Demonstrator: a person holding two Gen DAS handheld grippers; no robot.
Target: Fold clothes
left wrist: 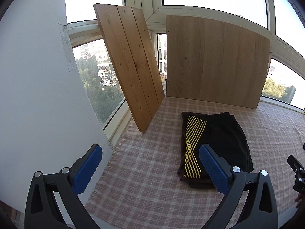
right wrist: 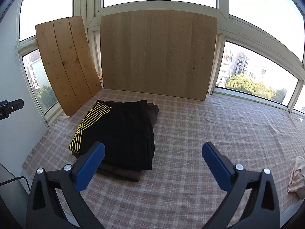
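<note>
A folded black garment with yellow stripes (left wrist: 215,141) lies on a folded dark brown garment on the checked cloth (left wrist: 144,171). It also shows in the right wrist view (right wrist: 122,131), with the brown garment (right wrist: 122,173) under it. My left gripper (left wrist: 150,152) is open and empty, above the cloth to the left of the stack. My right gripper (right wrist: 153,150) is open and empty, above the cloth at the stack's near right corner. A pale pink garment (right wrist: 297,175) lies at the right edge.
Two wooden boards lean against the windows at the back: a plank board (left wrist: 129,63) on the left and a wide pale board (right wrist: 156,55). A white wall (left wrist: 38,95) stands at the left. The right gripper's body (left wrist: 297,173) shows at the edge.
</note>
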